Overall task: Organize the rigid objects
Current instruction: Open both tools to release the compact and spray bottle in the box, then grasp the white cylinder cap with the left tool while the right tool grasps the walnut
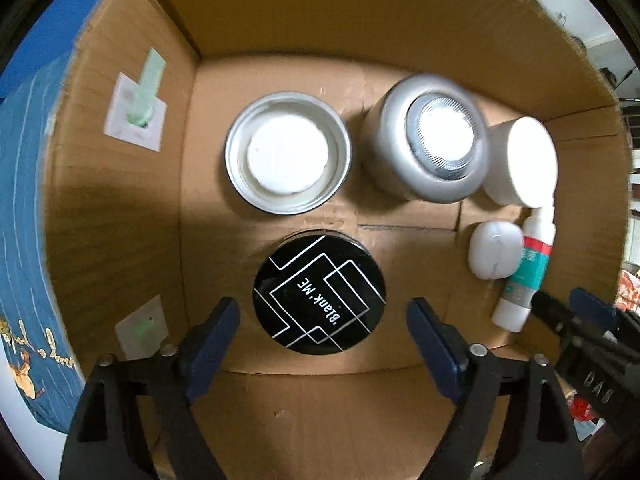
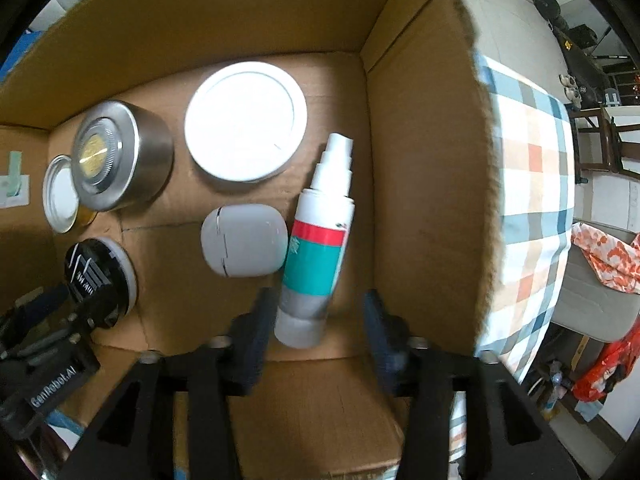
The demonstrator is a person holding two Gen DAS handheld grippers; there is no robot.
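**Hard overhead light, blown whites, soft edges**

Both fisheye views bow straight lines strongly; the cardboard box (image 1: 360,32) walls curve and dark vignetting fills the corners. Light falls from above and ahead, leaving the box floor bright in the middle, while a broad shadow covers the left wall in the left wrist view. White surfaces clip: the white lid (image 2: 246,120) and the silver tin (image 1: 430,140) top glare without detail. The black tin (image 1: 320,292) stays crisp with legible lettering. Slight motion blur softens the spray bottle (image 2: 316,240) and the near jaws.
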